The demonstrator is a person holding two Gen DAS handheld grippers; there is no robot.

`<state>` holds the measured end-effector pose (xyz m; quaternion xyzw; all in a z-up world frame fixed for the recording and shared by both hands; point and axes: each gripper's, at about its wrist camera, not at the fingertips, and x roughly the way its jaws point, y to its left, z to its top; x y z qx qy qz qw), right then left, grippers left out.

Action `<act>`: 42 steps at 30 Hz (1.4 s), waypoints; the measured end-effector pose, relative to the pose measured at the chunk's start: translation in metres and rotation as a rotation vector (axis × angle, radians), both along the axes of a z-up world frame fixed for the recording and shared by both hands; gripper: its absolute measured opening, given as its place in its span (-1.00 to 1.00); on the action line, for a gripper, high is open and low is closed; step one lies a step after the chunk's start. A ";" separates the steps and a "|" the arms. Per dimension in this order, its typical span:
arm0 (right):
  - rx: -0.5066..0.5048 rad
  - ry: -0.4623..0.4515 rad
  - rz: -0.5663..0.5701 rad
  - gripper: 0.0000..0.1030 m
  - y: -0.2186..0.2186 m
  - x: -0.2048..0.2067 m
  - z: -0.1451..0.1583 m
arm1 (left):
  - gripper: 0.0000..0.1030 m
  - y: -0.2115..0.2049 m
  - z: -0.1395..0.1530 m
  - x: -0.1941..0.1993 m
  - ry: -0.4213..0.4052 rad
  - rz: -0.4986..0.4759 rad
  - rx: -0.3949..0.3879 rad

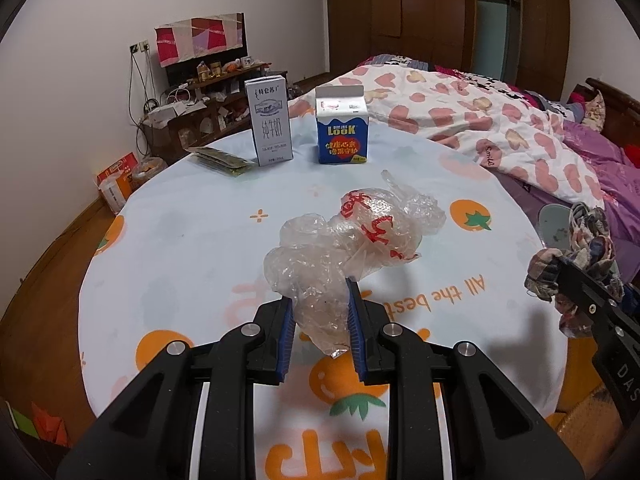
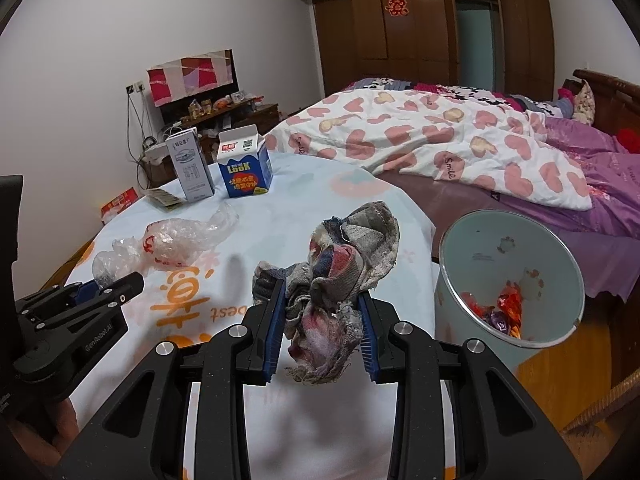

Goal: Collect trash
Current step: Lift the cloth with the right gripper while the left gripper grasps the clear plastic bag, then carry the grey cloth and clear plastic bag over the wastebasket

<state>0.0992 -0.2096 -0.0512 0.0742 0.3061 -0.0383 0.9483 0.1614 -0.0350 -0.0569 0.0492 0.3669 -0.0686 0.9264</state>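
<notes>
over the round surface (image 1: 168, 248) i am carrying a crumpled plastic bag (image 1: 340, 248) clamped in my left hand-held gripper (image 1: 320, 316) and a frayed rag (image 2: 340, 276) clamped in my right hand-held gripper (image 2: 323, 312), keeping both grips firm and aiming squarely above the bin (image 2: 460, 240) beside the bed.

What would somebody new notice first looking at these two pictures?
Probably the two loads held up over the table: the left gripper pinches a crumpled clear plastic bag, and the right gripper clamps a frayed rag. Right of the table stands a pale bin with wrappers inside.
</notes>
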 end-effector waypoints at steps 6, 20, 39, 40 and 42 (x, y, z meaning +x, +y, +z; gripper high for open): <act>-0.002 -0.015 -0.004 -0.36 -0.004 -0.014 0.003 | -0.54 0.002 0.002 -0.011 0.010 -0.007 -0.032; 0.034 -0.048 -0.046 -0.36 -0.026 -0.037 0.007 | -0.54 0.003 0.000 -0.030 0.032 -0.054 -0.103; 0.051 -0.054 -0.152 -0.35 -0.080 -0.060 0.005 | -0.54 -0.057 0.007 -0.049 -0.004 -0.215 -0.051; 0.052 -0.053 -0.158 -0.35 -0.082 -0.061 0.004 | -0.54 -0.061 0.007 -0.049 -0.005 -0.220 -0.048; 0.050 -0.055 -0.176 -0.36 -0.090 -0.064 0.004 | -0.54 -0.069 0.009 -0.050 -0.012 -0.237 -0.041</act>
